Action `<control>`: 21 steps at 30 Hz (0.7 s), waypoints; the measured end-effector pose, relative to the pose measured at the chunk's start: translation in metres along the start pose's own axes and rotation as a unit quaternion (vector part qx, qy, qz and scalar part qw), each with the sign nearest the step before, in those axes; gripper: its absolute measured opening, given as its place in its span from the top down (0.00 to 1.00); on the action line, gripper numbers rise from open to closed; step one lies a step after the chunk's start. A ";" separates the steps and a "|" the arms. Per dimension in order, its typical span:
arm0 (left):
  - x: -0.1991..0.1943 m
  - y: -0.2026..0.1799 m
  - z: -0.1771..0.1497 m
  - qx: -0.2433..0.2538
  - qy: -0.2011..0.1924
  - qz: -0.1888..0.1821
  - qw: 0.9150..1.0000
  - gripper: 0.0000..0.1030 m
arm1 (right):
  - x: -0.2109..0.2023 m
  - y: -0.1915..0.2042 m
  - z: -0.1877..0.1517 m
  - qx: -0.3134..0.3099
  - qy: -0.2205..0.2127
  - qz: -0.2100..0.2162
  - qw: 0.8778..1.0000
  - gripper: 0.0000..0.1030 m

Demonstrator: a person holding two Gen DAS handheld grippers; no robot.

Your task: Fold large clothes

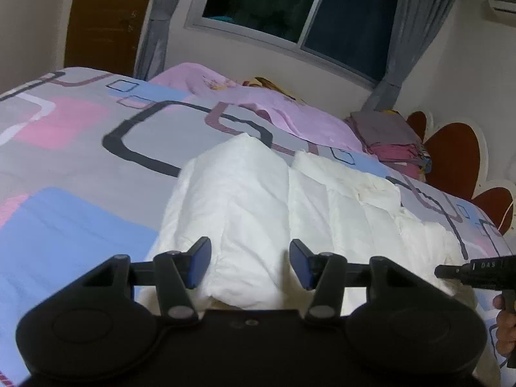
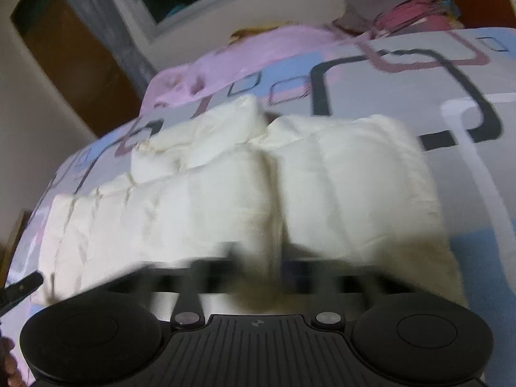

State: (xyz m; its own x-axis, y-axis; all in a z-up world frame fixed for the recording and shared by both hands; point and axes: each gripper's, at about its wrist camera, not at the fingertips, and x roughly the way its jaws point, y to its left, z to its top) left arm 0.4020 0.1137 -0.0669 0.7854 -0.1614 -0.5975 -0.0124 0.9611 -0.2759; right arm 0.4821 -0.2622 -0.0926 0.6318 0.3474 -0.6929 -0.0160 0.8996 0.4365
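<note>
Bed (image 1: 80, 148): cover grey, with pink and blue blocks and dark rounded-square outlines. Pink sheet (image 1: 290, 113) along its far side. Stack of folded cloth (image 1: 387, 138) at one far corner. Window (image 1: 300, 3): sliding panes, dark outside. Grey curtains (image 1: 154, 22) tied back on both sides. Brown door (image 1: 106, 16). Walls pale. Air conditioner (image 1: 500, 3) high on wall. Red heart-shaped headboard (image 1: 451, 154).

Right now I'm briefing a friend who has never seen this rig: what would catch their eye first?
The white puffy jacket, lying partly folded across the patterned bedsheet, dominates both views. The left claw stands open just in front of its near edge. Behind it lie a pink garment and a stack of folded clothes near the headboard; the right claw is too blurred to judge.
</note>
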 end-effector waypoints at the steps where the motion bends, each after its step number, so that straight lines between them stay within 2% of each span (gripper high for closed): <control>1: 0.001 -0.002 0.003 0.004 -0.001 -0.006 1.000 0.50 | -0.008 0.002 0.003 -0.010 -0.016 -0.002 1.000 0.94; 4: 0.007 -0.001 0.002 0.013 0.007 -0.024 1.000 0.50 | -0.039 0.005 0.009 -0.030 -0.065 -0.014 0.997 0.94; 6: 0.019 -0.004 0.000 0.023 0.022 -0.025 0.999 0.50 | -0.051 -0.005 0.010 -0.028 -0.074 -0.033 0.996 0.94; 9: 0.042 -0.007 -0.011 0.040 0.060 -0.017 0.997 0.50 | -0.038 -0.029 -0.001 -0.020 -0.037 -0.067 0.997 0.94; 11: 0.048 -0.008 -0.018 0.056 0.066 -0.012 0.996 0.49 | -0.018 -0.038 -0.012 -0.017 -0.012 -0.077 0.997 0.94; 16: 0.044 -0.005 -0.013 0.077 0.076 -0.007 0.994 0.48 | -0.013 -0.032 -0.017 -0.029 -0.013 -0.101 0.994 0.92; 17: 0.038 -0.005 -0.010 0.080 0.068 -0.003 0.994 0.41 | -0.020 -0.032 -0.015 -0.030 -0.026 -0.116 0.992 0.71; 18: 0.030 -0.004 -0.006 0.085 0.052 0.001 0.995 0.26 | -0.032 -0.029 -0.014 -0.036 -0.054 -0.137 0.989 0.53; 19: 0.025 -0.003 -0.001 0.091 0.032 0.007 0.995 0.18 | -0.046 -0.026 -0.013 -0.047 -0.091 -0.142 0.984 0.23; 20: 0.023 -0.001 0.005 0.093 0.020 0.011 0.995 0.14 | -0.050 -0.024 -0.009 -0.058 -0.105 -0.135 0.984 0.22; 21: 0.024 0.000 0.010 0.092 0.015 0.006 0.996 0.14 | -0.051 -0.020 -0.007 -0.064 -0.107 -0.135 0.983 0.22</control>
State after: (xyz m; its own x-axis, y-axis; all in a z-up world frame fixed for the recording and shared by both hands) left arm 0.4270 0.1121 -0.0731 0.7668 -0.1529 -0.6234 0.0931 0.9874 -0.1277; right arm 0.4449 -0.2962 -0.0696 0.7743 0.0406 -0.6315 0.0858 0.9820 0.1684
